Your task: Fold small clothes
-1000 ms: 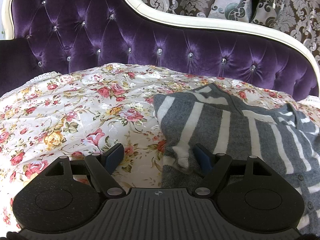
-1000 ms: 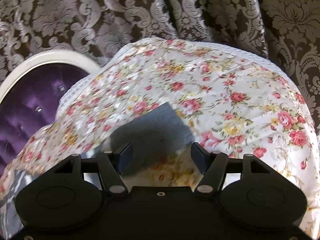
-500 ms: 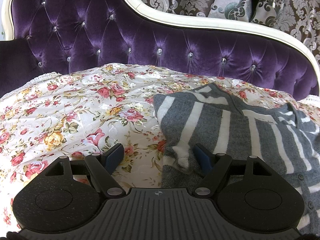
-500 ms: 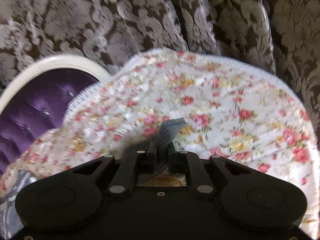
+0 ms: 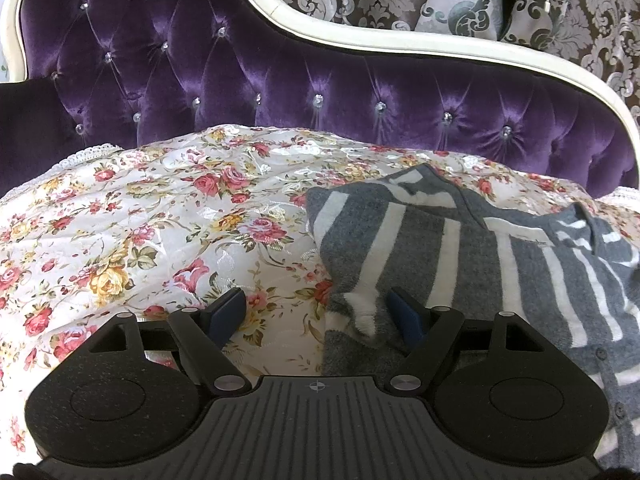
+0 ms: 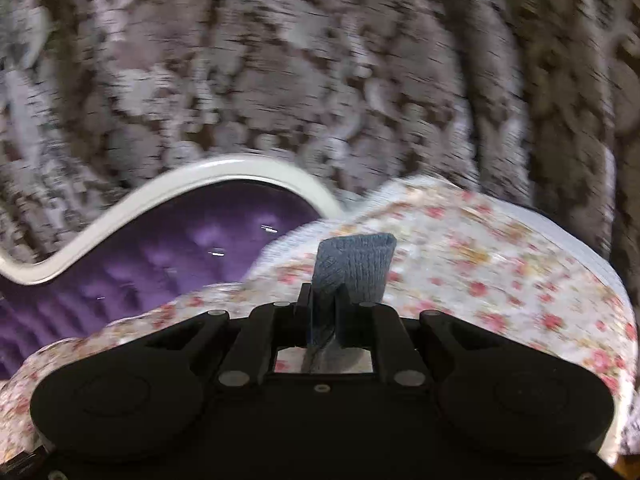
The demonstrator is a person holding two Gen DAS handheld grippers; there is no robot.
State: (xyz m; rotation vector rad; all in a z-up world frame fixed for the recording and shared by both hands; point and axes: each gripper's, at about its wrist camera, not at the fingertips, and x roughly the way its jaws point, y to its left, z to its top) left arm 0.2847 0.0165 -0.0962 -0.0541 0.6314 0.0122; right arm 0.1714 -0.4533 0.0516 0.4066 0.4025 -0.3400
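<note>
A grey cardigan with white stripes point(image 5: 460, 248) lies on the floral bedspread point(image 5: 152, 224) in the left wrist view, right of centre. My left gripper point(image 5: 316, 312) is open just above the bedspread, its right finger resting at the cardigan's near left corner. In the right wrist view my right gripper point(image 6: 324, 304) is shut on a grey-blue edge of the cardigan point(image 6: 352, 264), which sticks up between the fingers, lifted above the bedspread point(image 6: 500, 264). That view is motion-blurred.
A purple tufted headboard point(image 5: 280, 80) with a white frame stands behind the bed; it also shows in the right wrist view point(image 6: 180, 248). Brown damask curtains point(image 6: 320, 60) hang behind. The bedspread's left half is open fabric.
My right gripper closed on the cardigan's grey edge and has lifted it up and tilted upward. My left gripper has not moved.
</note>
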